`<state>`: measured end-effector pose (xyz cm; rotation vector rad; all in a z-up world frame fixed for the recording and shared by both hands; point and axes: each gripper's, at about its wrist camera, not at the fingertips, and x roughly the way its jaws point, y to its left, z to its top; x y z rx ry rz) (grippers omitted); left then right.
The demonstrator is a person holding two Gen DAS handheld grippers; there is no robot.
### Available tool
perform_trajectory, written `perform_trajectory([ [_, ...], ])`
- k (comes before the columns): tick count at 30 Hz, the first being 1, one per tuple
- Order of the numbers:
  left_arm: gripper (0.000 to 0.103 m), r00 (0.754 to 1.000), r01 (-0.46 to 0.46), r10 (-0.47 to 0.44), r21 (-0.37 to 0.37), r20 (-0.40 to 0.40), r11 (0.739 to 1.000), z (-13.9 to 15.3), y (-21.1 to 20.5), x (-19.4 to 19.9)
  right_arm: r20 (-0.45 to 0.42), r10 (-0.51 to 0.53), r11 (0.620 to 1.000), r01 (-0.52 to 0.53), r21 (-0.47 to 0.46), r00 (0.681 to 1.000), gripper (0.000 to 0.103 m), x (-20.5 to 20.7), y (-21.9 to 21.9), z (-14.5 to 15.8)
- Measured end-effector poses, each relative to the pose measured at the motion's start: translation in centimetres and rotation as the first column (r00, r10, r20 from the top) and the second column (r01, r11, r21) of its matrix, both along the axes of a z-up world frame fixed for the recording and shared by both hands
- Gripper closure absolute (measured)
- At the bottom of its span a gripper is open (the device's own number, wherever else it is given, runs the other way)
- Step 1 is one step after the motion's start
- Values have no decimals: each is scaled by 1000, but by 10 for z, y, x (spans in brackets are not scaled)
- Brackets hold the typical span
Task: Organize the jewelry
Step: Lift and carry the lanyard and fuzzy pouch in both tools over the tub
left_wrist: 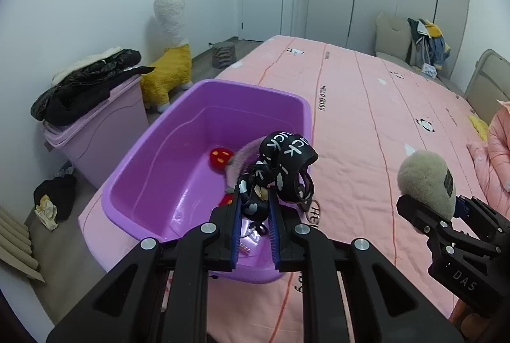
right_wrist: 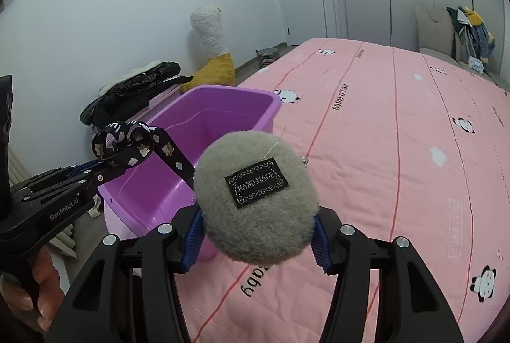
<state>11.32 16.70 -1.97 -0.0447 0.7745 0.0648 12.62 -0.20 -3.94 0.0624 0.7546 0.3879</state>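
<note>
My left gripper (left_wrist: 255, 199) is shut on a bunched black lanyard (left_wrist: 280, 164) with white print, held over the near right corner of a purple plastic tub (left_wrist: 153, 183) on the pink bed. A metal ring hangs from the lanyard. In the tub lie a red item (left_wrist: 220, 156), a pinkish-grey piece and small bits. My right gripper (right_wrist: 258, 228) is shut on a round fuzzy grey pouch (right_wrist: 258, 203) with a black label, held above the bed just right of the tub (right_wrist: 223, 113). The lanyard (right_wrist: 137, 145) and left gripper (right_wrist: 105, 171) show at the left of the right wrist view.
The pink bedspread (left_wrist: 366, 126) stretches right and far. A lidded pink bin with black clothes (left_wrist: 83, 88) stands left of the bed, beside a yellow and white plush alpaca (left_wrist: 169, 56). Clothes lie on the floor (left_wrist: 54, 196). A pink jacket (left_wrist: 497, 152) is at the right edge.
</note>
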Motion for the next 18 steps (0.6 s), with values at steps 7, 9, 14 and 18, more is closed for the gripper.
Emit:
perform_trajectory([
  [7,88,994,-110,110,-7,-7,994,0,63,18,23,89,996,-89,-3,996,49,34,62,10],
  [9,88,991,-132,132,-11,-20,991,-4,75,23,19,112,994,-112,-6,994,49,45,77,9],
  [14,88,984,-163,161,-16,-75,987,-26,91,40,-18,153,987,-154,-36,988,49,77,111,-3],
  [18,88,976,-180,175,-27,-129,983,-43,97,55,-78,164,982,-171,-81,983,49,104,130,-22],
])
